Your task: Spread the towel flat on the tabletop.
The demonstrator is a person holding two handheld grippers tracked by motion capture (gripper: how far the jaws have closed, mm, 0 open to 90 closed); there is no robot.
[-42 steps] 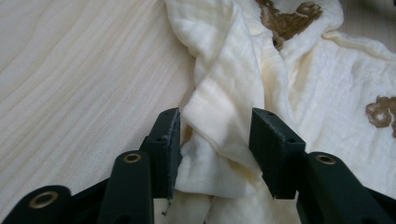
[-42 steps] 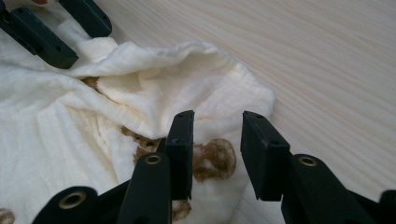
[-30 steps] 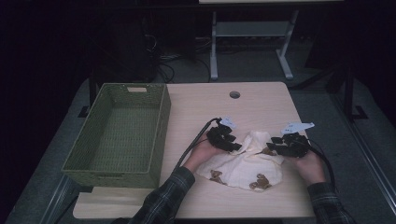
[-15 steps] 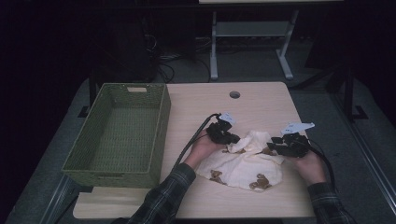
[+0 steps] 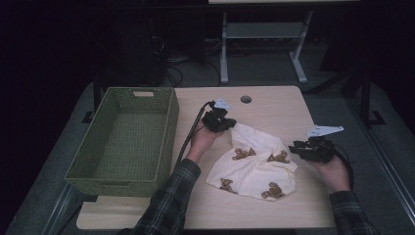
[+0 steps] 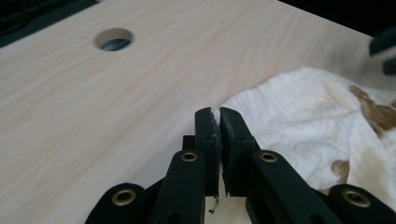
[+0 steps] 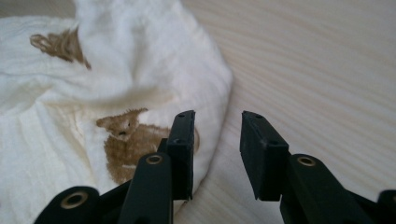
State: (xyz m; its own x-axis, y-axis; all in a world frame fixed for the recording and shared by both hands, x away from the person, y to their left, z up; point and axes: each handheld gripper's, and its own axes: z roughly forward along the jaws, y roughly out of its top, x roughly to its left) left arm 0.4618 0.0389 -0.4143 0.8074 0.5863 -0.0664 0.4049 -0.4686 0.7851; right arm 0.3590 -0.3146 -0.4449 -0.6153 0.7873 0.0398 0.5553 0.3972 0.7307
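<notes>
Cloth: a cream cloth (image 5: 254, 166) printed with brown bears lies crumpled on the right half of the pale worktop (image 5: 274, 105), between the two hands
Left tool: the left tool (image 5: 219, 120) sits at the cloth's far left corner; its jaws have just been closing and now stand pressed together on a thin edge of the fabric, seen up close in the left gripper view (image 6: 218, 135)
Right tool: the right tool (image 5: 308, 149) waits at the cloth's right edge with jaws spread partway, gripping nothing; in the right gripper view (image 7: 217, 154) one jaw lies over the fabric, the other over bare wood
Basket: a green woven basket (image 5: 122, 142) stands empty at the left, well apart from the cloth
Risk, slip: the pinch looks shallow, so a pull or lift may tug the corner free
Risk, uneven lift: with the right side unheld, the cloth may drag, bunch or hang lopsided
Risk, missed grab: the right tool may close on air or scrape the worktop unless it moves further over the edge
</notes>
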